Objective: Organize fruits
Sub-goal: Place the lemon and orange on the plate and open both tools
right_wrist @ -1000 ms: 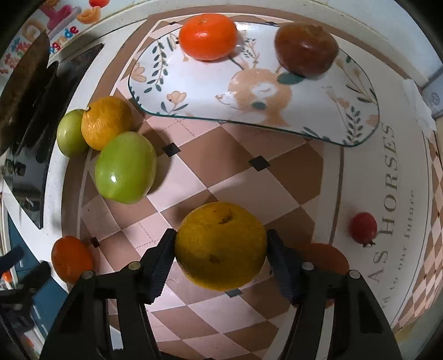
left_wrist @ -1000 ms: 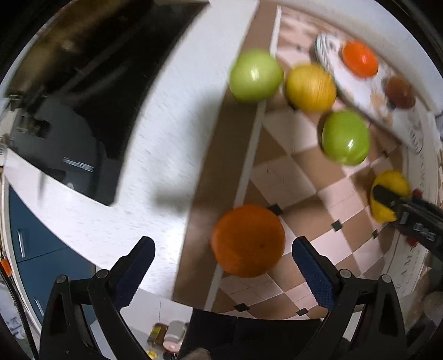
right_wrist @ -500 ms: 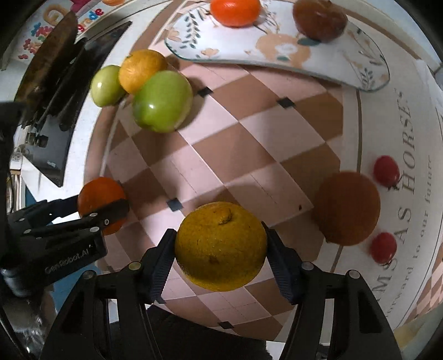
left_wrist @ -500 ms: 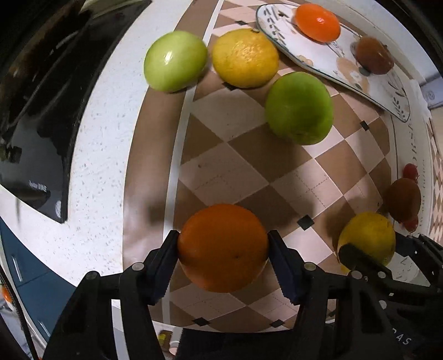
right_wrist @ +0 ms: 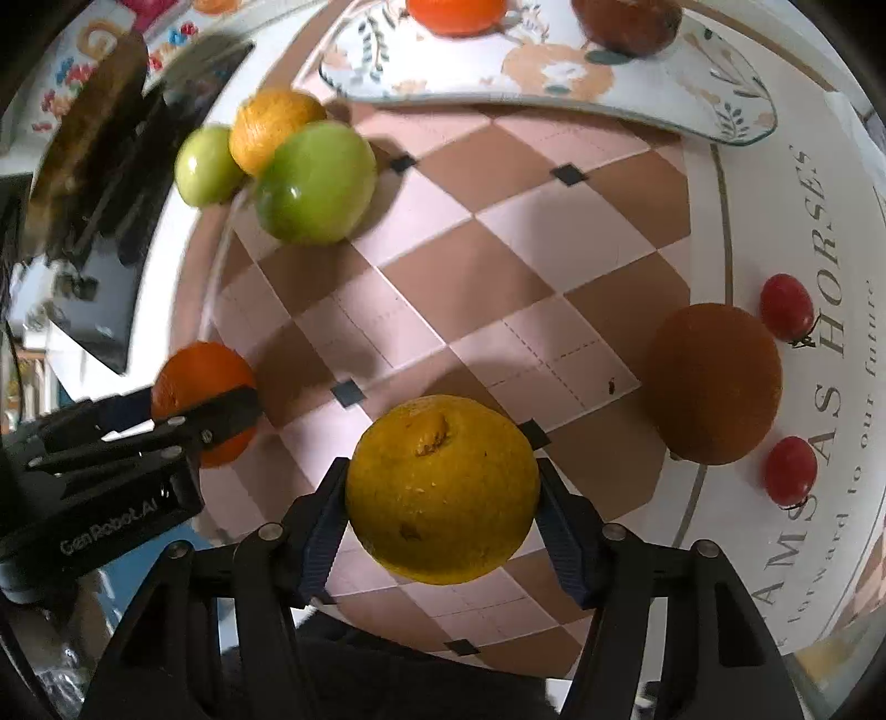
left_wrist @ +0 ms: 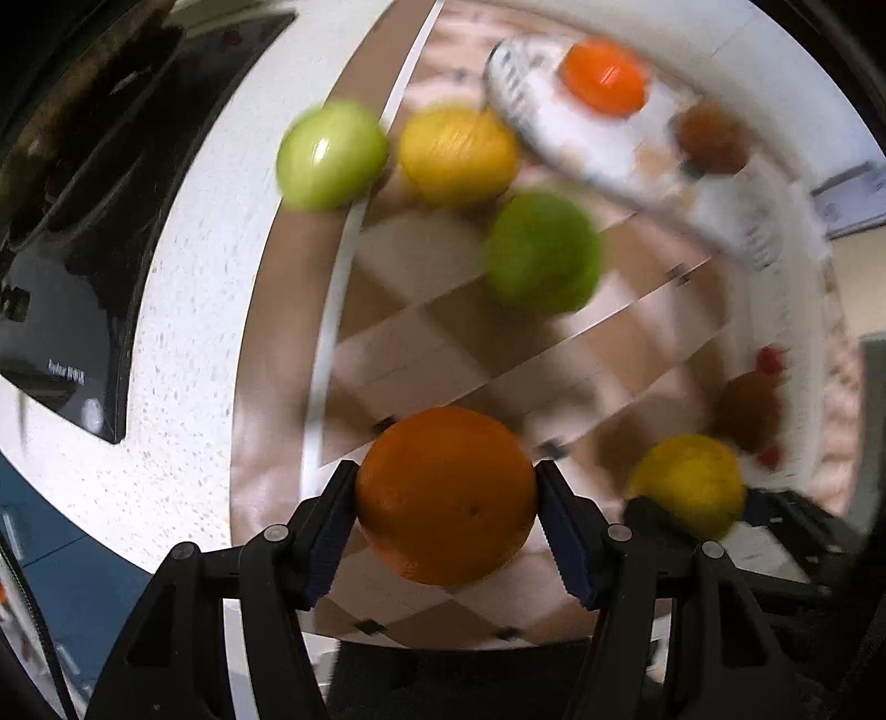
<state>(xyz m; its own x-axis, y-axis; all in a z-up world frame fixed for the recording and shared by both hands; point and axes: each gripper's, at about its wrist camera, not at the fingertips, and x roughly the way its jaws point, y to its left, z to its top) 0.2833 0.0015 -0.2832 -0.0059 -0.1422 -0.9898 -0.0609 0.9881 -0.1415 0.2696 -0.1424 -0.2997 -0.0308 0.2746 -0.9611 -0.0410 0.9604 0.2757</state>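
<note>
A: How far along is the sorting?

B: Judging by the oval floral ceramic plate (right_wrist: pixel 736 119), early. It carries only a small orange tangerine (right_wrist: pixel 454 14) and a brown round fruit (right_wrist: pixel 626 25). Below the plate, on the checkered mat (right_wrist: pixel 487 260), lie a brown fruit (right_wrist: pixel 714 382), two green apples, a yellow-orange citrus and two cherry tomatoes.

A: And the grippers?

B: The right gripper (right_wrist: pixel 443 493) is clamped on a yellow-orange citrus with a scarred stem end (right_wrist: pixel 440 487), well below the plate. The left gripper (left_wrist: pixel 446 498) has just closed on a round orange (left_wrist: pixel 446 495); its pads press both sides.

A: Orientation?

B: Both fruits are near-spherical, with no real long axis. The citrus's stem scar faces up toward the camera.
</note>
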